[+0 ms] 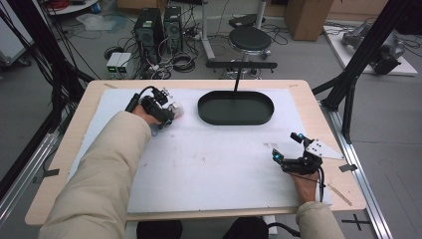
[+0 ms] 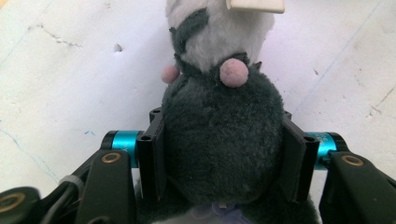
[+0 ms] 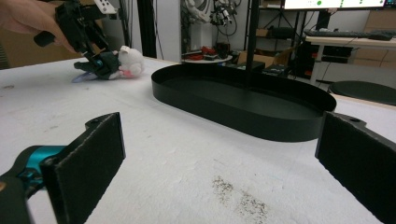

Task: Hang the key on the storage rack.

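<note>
A small plush toy [image 1: 175, 110] with a dark grey body [image 2: 222, 140], a white head and pink spots lies on the white mat at the far left. My left gripper [image 1: 168, 116] is shut on its dark body, both pads pressing into the fur [image 2: 224, 154]. The right gripper view shows the toy [image 3: 122, 63] lying on the mat under that gripper [image 3: 95, 58]. A black oval tray [image 1: 235, 122] sits at the far middle, nothing in it [image 3: 243, 116]. My right gripper [image 1: 286, 146] rests near the right front, open, nothing between its jaws [image 3: 224, 158].
A black post [image 1: 238, 79] rises just behind the tray. The white mat [image 1: 209, 164] covers most of the wooden table [image 1: 59, 164]. Beyond the table are a round stool [image 1: 250, 39], computer towers [image 1: 149, 27] and cables on the floor.
</note>
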A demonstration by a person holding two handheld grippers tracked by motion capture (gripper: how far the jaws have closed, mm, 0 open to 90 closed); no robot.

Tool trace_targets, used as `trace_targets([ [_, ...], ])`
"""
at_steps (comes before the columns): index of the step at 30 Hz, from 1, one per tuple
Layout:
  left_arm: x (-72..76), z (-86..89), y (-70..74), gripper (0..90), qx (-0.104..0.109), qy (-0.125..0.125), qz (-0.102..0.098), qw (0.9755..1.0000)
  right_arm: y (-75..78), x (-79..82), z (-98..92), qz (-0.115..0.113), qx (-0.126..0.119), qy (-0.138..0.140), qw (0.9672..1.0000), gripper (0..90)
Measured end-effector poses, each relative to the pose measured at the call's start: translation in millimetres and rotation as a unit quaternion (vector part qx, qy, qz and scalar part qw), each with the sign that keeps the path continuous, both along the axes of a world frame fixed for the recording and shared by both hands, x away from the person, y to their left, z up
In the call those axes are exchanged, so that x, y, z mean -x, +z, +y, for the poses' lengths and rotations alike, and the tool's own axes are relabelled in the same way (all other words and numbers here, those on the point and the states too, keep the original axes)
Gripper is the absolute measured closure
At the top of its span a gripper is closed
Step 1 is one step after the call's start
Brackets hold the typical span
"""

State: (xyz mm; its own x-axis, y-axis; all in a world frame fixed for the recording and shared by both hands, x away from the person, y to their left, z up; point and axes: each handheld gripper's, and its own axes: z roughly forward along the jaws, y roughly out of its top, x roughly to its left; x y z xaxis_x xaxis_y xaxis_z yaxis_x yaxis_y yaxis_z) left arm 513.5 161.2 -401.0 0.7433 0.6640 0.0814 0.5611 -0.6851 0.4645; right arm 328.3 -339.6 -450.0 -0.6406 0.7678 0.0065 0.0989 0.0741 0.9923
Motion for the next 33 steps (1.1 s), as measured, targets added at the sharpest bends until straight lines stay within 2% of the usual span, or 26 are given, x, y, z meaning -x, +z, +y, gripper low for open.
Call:
trace_targets([
  [5,4.6,-2.0,5.2,47.0,0.011,-0.011,-0.001,0.9999,0.1,0.0,0.2,-0.002,0.003,-0.001,1.0000,0.6],
  [6,6.1,-2.3,7.5,47.0,0.016,-0.015,-0.002,0.9998,0.1,0.0,0.3,-0.002,0.003,-0.002,1.0000,0.6],
  [7,10.6,-3.1,13.3,47.0,0.030,-0.019,-0.005,0.9994,0.1,0.3,0.7,-0.001,0.004,0.000,1.0000,0.6],
  [12,22.9,-4.5,25.3,47.1,0.046,-0.042,-0.015,0.9979,0.1,0.8,1.3,0.000,0.005,-0.001,1.0000,0.6],
  [16,41.5,-7.1,39.4,47.1,0.067,-0.069,-0.029,0.9949,0.1,-0.9,-1.3,0.003,-0.005,-0.001,1.0000,0.6],
  [17,50.8,-8.9,46.9,47.1,0.070,-0.081,-0.033,0.9937,0.1,-1.2,-2.0,0.003,-0.008,-0.001,1.0000,0.6],
  [18,50.8,-8.9,46.9,47.1,0.070,-0.081,-0.033,0.9937,0.2,-1.4,-2.6,0.006,-0.012,-0.001,0.9999,0.6],
  [19,60.3,-10.7,53.9,47.0,0.081,-0.089,-0.037,0.9920,0.1,-1.9,-3.4,0.007,-0.019,-0.002,0.9998,0.6],
  [20,60.3,-10.7,53.9,47.1,0.081,-0.089,-0.037,0.9920,0.1,-1.9,-3.4,0.007,-0.019,-0.002,0.9998,0.6],
  [22,70.8,-13.4,59.1,47.1,0.092,-0.098,-0.045,0.9900,0.5,-4.3,-6.0,0.018,-0.030,-0.003,0.9994,0.6],
  [23,77.1,-15.3,62.0,47.1,0.093,-0.108,-0.047,0.9887,1.2,-5.0,-8.1,0.031,-0.042,-0.006,0.9986,0.6],
  [25,86.0,-18.6,65.1,47.1,0.091,-0.123,-0.052,0.9869,1.5,-5.5,-8.6,0.032,-0.040,-0.006,0.9987,0.6],
  [26,90.4,-20.3,66.8,47.0,0.092,-0.131,-0.051,0.9858,2.6,-4.9,-8.2,0.040,-0.041,-0.004,0.9983,0.6],
  [29,100.8,-24.9,71.4,47.0,0.094,-0.147,-0.057,0.9830,16.8,-4.7,-1.9,0.036,-0.022,0.013,0.9990,0.6],
  [32,108.5,-28.1,75.7,47.0,0.098,-0.160,-0.059,0.9805,27.5,-5.9,2.9,0.035,-0.020,0.027,0.9988,0.6],
  [33,111.0,-29.1,76.8,47.0,0.100,-0.163,-0.060,0.9797,39.4,-7.6,9.0,0.034,-0.015,0.047,0.9982,0.6],
])
